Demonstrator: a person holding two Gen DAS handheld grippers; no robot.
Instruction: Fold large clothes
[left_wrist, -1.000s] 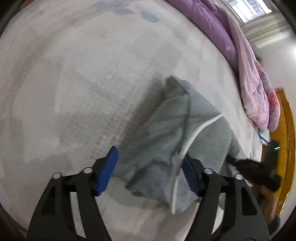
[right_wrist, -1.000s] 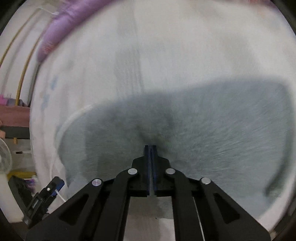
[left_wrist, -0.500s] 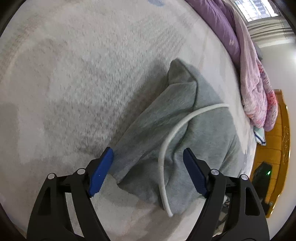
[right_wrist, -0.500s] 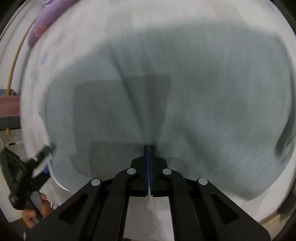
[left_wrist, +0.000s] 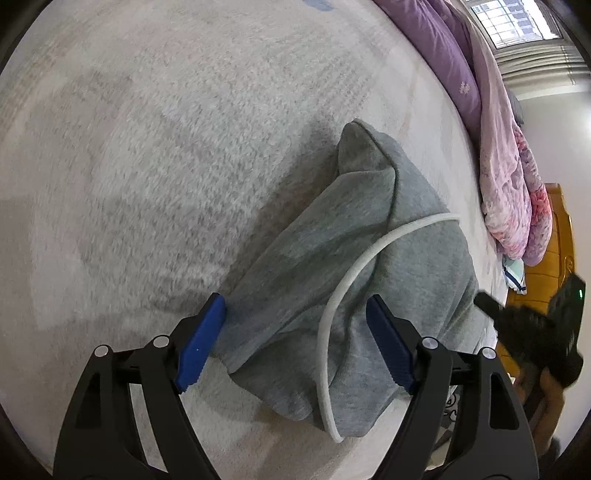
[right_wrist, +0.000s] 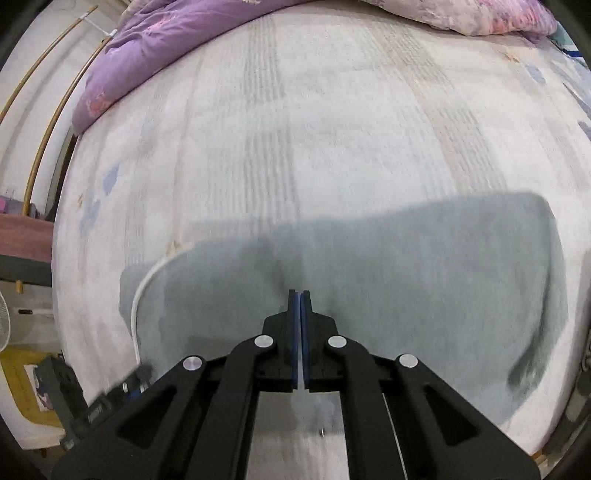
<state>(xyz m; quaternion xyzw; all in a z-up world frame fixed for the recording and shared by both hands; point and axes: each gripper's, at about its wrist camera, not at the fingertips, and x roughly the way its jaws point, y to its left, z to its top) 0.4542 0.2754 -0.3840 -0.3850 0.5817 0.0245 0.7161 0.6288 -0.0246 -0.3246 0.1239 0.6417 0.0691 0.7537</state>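
Note:
A grey sweatshirt (left_wrist: 369, 258) with a white drawstring cord (left_wrist: 354, 280) lies folded on a pale bed cover. In the left wrist view my left gripper (left_wrist: 295, 339) is open, its blue pads either side of the garment's near corner, holding nothing. In the right wrist view the same grey sweatshirt (right_wrist: 424, 269) spreads across the bed and my right gripper (right_wrist: 299, 295) is shut, its jaws pinching the garment's near edge. The cord (right_wrist: 142, 291) curves at the garment's left end. My right gripper shows at the right edge of the left view as a dark blur.
A purple and pink quilt (left_wrist: 498, 122) is heaped along the far side of the bed (left_wrist: 147, 147); it also shows in the right wrist view (right_wrist: 155, 48). A wooden bed frame (left_wrist: 554, 258) stands at the right. A fan (right_wrist: 5, 321) and clutter lie beside the bed.
My right gripper, shut on the garment, swung down over it and then pulled back, and the sweatshirt now lies flatter and lower in view. My left gripper stayed open and shifted slightly over the corner.

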